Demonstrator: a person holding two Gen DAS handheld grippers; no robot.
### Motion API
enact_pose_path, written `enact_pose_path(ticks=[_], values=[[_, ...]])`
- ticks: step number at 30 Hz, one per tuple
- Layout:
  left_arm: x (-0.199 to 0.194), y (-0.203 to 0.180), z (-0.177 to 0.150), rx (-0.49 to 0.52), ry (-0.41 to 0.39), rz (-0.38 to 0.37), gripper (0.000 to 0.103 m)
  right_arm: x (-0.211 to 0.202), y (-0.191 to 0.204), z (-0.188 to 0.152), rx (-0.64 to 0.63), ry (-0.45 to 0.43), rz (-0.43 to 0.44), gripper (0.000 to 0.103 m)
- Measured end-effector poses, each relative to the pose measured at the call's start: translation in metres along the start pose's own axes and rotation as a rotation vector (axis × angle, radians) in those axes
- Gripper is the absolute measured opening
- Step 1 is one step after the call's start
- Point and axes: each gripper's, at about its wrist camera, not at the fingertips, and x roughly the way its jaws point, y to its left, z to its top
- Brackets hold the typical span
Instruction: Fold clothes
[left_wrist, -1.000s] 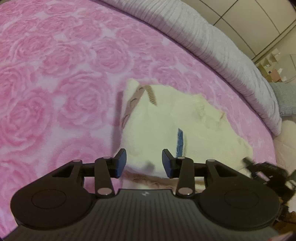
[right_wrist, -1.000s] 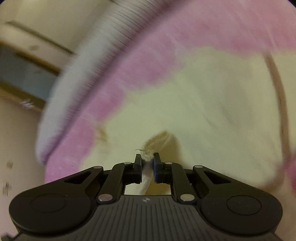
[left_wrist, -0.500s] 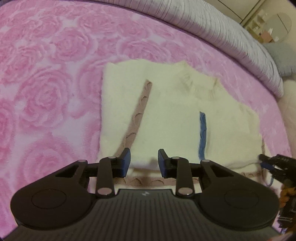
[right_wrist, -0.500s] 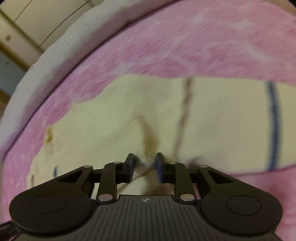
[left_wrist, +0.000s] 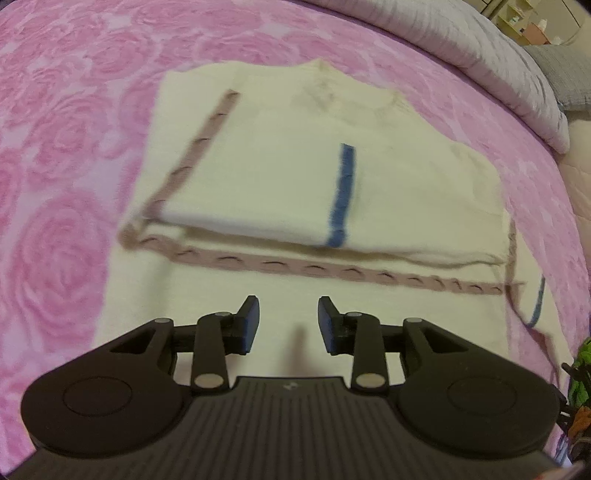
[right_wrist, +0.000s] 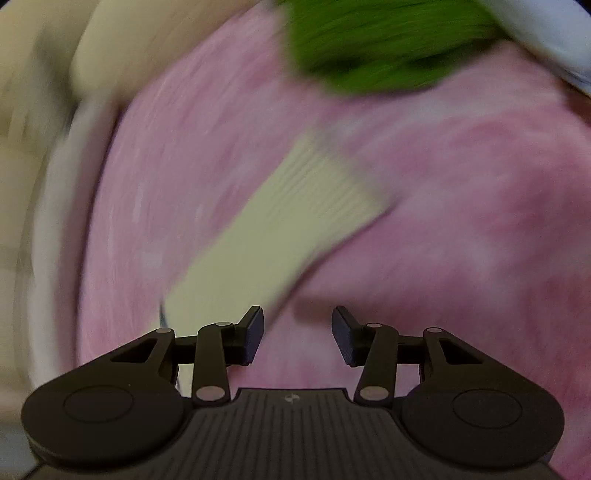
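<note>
Cream sweater (left_wrist: 295, 177) lies folded on pink bedspread (left_wrist: 66, 147) — left tongs (left_wrist: 289, 325) and right tongs (right_wrist: 297, 338) both gape, empty

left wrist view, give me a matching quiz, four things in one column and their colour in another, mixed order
Things:
1. sweater
2. bedspread
3. short stripe
4. long trim band

Colours:
a. blue
b. pink with a rose pattern
c. brownish mauve
d. cream

Pairs: 1-d, 2-b, 3-a, 4-c
</note>
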Motion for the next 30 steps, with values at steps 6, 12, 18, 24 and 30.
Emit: enact_pose_path(ticks=[6,12,18,24,30], values=[[-0.007,-0.018,-0.003,-0.002,-0.02,-0.028,0.03,0.017,-0.002,0.023,0.046,-0.033,0.018,0.014],[-0.028,0.005,-0.007,-0.084,-0.048,-0.021,0.03,-0.031,0.116,-0.037,-0.546,-0.163,0.133,0.011],[-0.053,0.047,-0.011,-0.219,-0.09,-0.007,0.03,-0.067,0.197,-0.219,-1.155,0.168,0.435,0.04],[-0.051,0.052,-0.028,-0.268,-0.072,-0.07,0.034,-0.053,0.162,-0.275,-1.316,0.369,0.251,0.067],[-0.004,0.01,-0.043,-0.32,-0.033,-0.255,0.04,-0.019,0.104,-0.173,-1.049,0.325,-0.142,0.068]])
